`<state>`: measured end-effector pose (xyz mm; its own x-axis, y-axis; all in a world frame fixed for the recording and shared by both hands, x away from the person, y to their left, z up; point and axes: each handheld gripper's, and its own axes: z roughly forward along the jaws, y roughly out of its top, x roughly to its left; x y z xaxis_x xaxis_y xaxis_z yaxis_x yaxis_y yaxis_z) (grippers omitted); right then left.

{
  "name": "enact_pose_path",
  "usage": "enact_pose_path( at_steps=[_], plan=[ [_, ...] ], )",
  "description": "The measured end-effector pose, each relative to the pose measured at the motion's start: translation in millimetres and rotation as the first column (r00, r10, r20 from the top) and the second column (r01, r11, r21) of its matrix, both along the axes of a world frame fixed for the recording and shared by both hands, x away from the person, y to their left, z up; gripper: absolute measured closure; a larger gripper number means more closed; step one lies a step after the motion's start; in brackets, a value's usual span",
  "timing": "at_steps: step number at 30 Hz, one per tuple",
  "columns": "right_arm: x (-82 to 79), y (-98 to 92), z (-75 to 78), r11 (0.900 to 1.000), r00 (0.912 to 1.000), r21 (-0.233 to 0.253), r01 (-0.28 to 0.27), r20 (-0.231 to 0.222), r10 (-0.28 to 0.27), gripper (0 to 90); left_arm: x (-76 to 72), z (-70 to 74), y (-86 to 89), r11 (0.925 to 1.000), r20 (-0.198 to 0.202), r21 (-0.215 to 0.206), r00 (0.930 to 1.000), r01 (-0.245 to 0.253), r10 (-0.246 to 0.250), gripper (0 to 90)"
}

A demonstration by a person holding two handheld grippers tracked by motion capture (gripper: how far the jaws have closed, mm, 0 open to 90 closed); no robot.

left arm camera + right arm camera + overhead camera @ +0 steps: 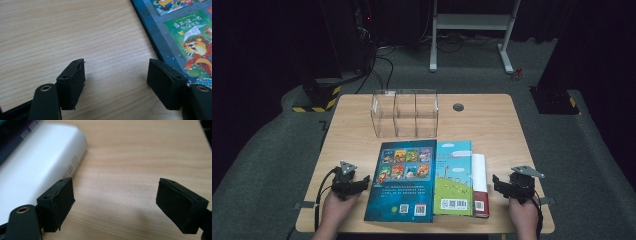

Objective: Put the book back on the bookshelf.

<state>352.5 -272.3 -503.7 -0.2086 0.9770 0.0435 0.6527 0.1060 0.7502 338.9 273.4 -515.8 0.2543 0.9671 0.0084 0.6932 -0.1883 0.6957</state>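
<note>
Books (427, 180): three overlapping, lower centre of the table (362, 120).
Left gripper (362, 182): jaws apart, lower left.
Right gripper (497, 182): jaws apart, lower right.

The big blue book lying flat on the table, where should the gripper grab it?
Probably the blue book is best gripped by its long left edge, coming in low from the left, where the open left gripper waits. It lies flat, and its right side overlaps the green book, so only the left and near edges look free.
</note>
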Motion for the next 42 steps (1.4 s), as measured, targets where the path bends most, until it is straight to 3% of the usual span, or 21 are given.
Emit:
enact_pose_path(
  at_steps=[1,3,4,9,10,12,13,15,16,17,18,19,20,24,25,26,27,28,30,33,42],
  plan=[
    [-3.5,1.2,6.0,1.000,0.9990,0.019,-0.019,0.041,0.018,14.7,-2.3,4.7,5.8,0.9979,0.014,-0.064,0.9999,-0.005,0.006,32.4],
    [-5.6,3.0,8.8,0.999,0.9977,0.018,-0.040,0.056,0.039,14.1,-2.8,7.5,8.5,0.9956,0.026,-0.093,0.9997,-0.004,0.006,32.5],
    [-8.5,9.0,14.1,0.997,0.9945,0.010,-0.073,0.077,0.072,14.1,-2.3,12.0,12.0,0.9901,0.047,-0.140,0.9989,-0.001,0.007,32.5],
    [-13.5,21.8,25.0,0.992,0.9850,0.023,-0.124,0.124,0.120,14.2,-1.2,12.1,11.7,0.9783,0.051,-0.207,0.9987,0.009,0.001,32.5],
    [-16.2,29.5,29.7,0.987,0.9778,0.036,-0.159,0.144,0.152,14.3,-2.9,10.2,8.1,0.9783,0.050,-0.206,0.9987,0.021,-0.011,32.5],
    [-17.3,34.4,31.8,0.984,0.9735,0.037,-0.177,0.154,0.169,14.5,-4.1,10.0,6.4,0.9811,0.050,-0.191,0.9984,0.033,-0.024,32.4],
    [-18.3,46.0,35.8,0.974,0.9624,0.034,-0.225,0.164,0.216,14.4,-7.8,10.7,2.2,0.9839,0.061,-0.173,0.9976,0.042,-0.032,32.3],
    [-18.0,52.3,38.1,0.969,0.9560,0.024,-0.248,0.168,0.240,14.4,-11.5,12.3,0.5,0.9857,0.070,-0.161,0.9968,0.050,-0.039,32.3],
    [-17.7,60.9,41.6,0.962,0.9479,0.015,-0.273,0.175,0.266,14.5,-14.0,13.3,-0.2,0.9865,0.073,-0.155,0.9965,0.052,-0.041,32.3],
    [-19.1,73.0,46.2,0.948,0.9327,0.016,-0.317,0.187,0.309,14.2,-20.1,14.8,-1.8,0.9775,0.077,-0.202,0.9959,0.062,-0.047,32.1],
    [-19.1,73.0,46.2,0.948,0.9327,0.016,-0.317,0.187,0.309,14.2,-20.1,14.8,-1.8,0.9775,0.077,-0.202,0.9959,0.062,-0.047,32.1],
    [-22.2,88.5,49.4,0.926,0.9106,0.029,-0.376,0.196,0.364,13.4,-23.0,13.9,-4.4,0.9600,0.057,-0.266,0.9956,0.087,-0.074,32.3],
    [-23.5,97.0,50.1,0.915,0.9009,0.031,-0.402,0.192,0.389,13.1,-22.6,12.1,-7.6,0.9525,0.037,-0.288,0.9950,0.100,-0.093,31.8],
    [-28.7,128.5,49.7,0.882,0.8733,0.024,-0.470,0.158,0.461,13.1,-17.2,6.0,-17.7,0.9524,-0.012,-0.282,0.9923,0.115,-0.123,27.9],
    [-28.7,128.5,49.7,0.882,0.8733,0.024,-0.470,0.158,0.461,13.1,-17.2,6.0,-17.7,0.9524,-0.012,-0.282,0.9923,0.115,-0.123,27.3],
    [-32.4,140.7,48.6,0.863,0.8547,0.007,-0.505,0.143,0.499,11.5,-16.7,5.0,-20.2,0.9492,-0.020,-0.293,0.9917,0.116,-0.127,26.0],
    [-32.4,140.7,48.6,0.863,0.8547,0.007,-0.505,0.143,0.499,11.5,-16.6,4.1,-22.2,0.9472,-0.020,-0.300,0.9918,0.114,-0.126,26.0],
    [-36.5,146.1,48.1,0.866,0.8538,-0.043,-0.498,0.151,0.498,12.0,-16.4,3.1,-23.8,0.9475,-0.024,-0.294,0.9902,0.124,-0.137,23.9],
    [-37.5,146.4,48.5,0.863,0.8515,-0.036,-0.505,0.144,0.504,12.3,-16.5,1.0,-28.8,0.9511,-0.037,-0.280,0.9884,0.131,-0.147,22.8],
    [-38.6,145.5,49.9,0.864,0.8563,-0.010,-0.504,0.127,0.501,13.5,-15.7,-0.8,-34.3,0.9563,-0.050,-0.250,0.9841,0.152,-0.170,17.5],
    [-46.5,142.8,50.2,0.872,0.8644,0.006,-0.490,0.134,0.485,14.3,-9.8,-2.9,-37.9,0.9422,-0.058,-0.284,0.9777,0.178,-0.202,14.0]
  ],
)
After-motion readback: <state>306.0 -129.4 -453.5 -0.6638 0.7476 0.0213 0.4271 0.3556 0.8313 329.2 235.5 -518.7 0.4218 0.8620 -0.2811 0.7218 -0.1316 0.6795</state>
